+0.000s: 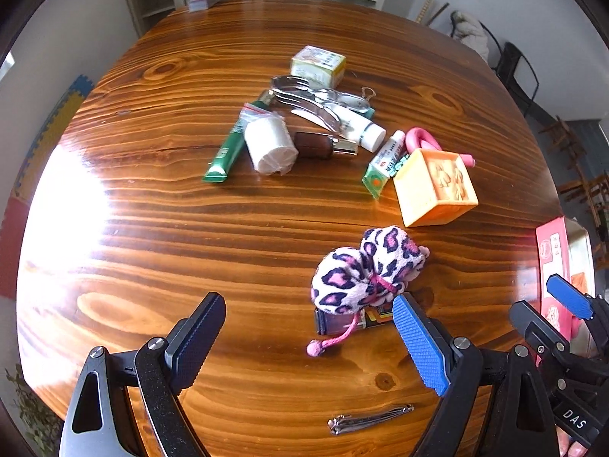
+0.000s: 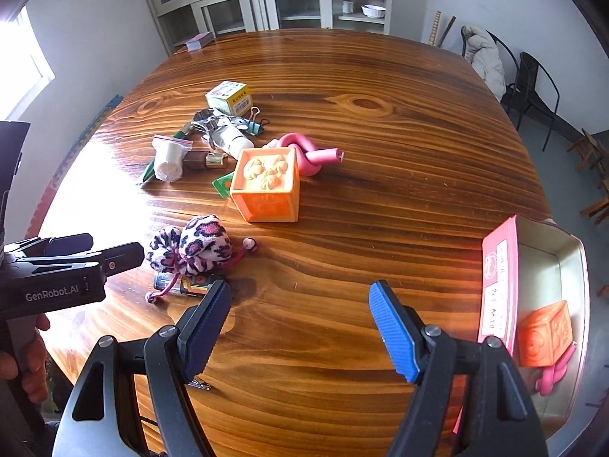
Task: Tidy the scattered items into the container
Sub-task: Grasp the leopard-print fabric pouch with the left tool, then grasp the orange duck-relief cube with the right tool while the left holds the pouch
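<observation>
A leopard-print pouch (image 1: 365, 270) lies on a small dark box (image 1: 342, 321) just ahead of my open, empty left gripper (image 1: 304, 327); the pouch also shows in the right wrist view (image 2: 194, 247). Beyond lie an orange cube (image 1: 437, 186), a pink curler (image 1: 422, 139), tubes (image 1: 224, 152), a bagged white roll (image 1: 270, 144), spoons (image 1: 304, 99) and a small carton (image 1: 318, 63). A nail clipper (image 1: 369, 419) lies near me. My right gripper (image 2: 300, 327) is open and empty over bare wood. The metal tin (image 2: 571, 266) at the right holds an orange cube (image 2: 548, 339) and a pink item.
A red booklet (image 2: 498, 282) leans on the tin's near wall. A card deck (image 2: 198, 40) sits at the table's far edge. Cabinets (image 2: 289, 0) stand behind the table, chairs (image 2: 529, 83) at the right. The left gripper's body (image 2: 68, 270) shows at the left of the right wrist view.
</observation>
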`<state>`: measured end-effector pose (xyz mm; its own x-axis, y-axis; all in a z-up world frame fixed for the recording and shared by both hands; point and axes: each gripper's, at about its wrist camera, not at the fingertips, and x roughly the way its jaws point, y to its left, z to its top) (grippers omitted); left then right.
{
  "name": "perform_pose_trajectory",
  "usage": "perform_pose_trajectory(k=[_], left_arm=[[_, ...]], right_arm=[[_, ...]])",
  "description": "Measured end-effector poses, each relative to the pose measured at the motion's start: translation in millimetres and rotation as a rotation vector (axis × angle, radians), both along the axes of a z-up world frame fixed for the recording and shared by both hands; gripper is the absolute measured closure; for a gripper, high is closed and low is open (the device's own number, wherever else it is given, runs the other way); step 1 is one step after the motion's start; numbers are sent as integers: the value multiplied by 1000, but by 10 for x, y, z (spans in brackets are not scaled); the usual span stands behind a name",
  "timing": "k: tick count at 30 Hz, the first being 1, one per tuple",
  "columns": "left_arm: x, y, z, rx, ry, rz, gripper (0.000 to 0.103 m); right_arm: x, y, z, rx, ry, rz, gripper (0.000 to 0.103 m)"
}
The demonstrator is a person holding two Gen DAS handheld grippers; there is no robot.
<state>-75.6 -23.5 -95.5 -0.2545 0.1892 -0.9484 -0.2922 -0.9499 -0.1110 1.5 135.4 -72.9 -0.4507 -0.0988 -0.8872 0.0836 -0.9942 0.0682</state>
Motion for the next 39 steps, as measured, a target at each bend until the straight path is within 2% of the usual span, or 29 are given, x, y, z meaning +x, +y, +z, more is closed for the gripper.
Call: perform_pose_trajectory(k=[11, 17, 22, 23, 24, 26, 32, 39], left_arm=[[-152, 454, -348, -7, -76, -165, 12], [-228, 515, -461, -24, -81, -187, 12], [-270, 489, -510, -24, -80, -203, 13], [-273, 474, -504, -22, -76, -207, 18], [-272, 457, -484, -22, -64, -212, 29], [-274, 416, -449, -17, -55, -220, 42], [-293, 134, -369, 14, -60, -174, 51], [-348, -260, -132, 61, -23, -81, 53]], right_arm=[[129, 243, -131, 29, -54, -168, 24], [159, 332, -197, 31, -76, -234, 24], [105, 297, -245, 28, -85, -237, 24], [88, 281, -250, 27, -84, -231, 24], [68, 261, -254, 24, -84, -225, 24], [14, 213, -259, 16, -82, -211, 24], [-226, 15, -230, -39, -67, -162, 24], [-586, -292, -163, -66, -41, -76, 24]])
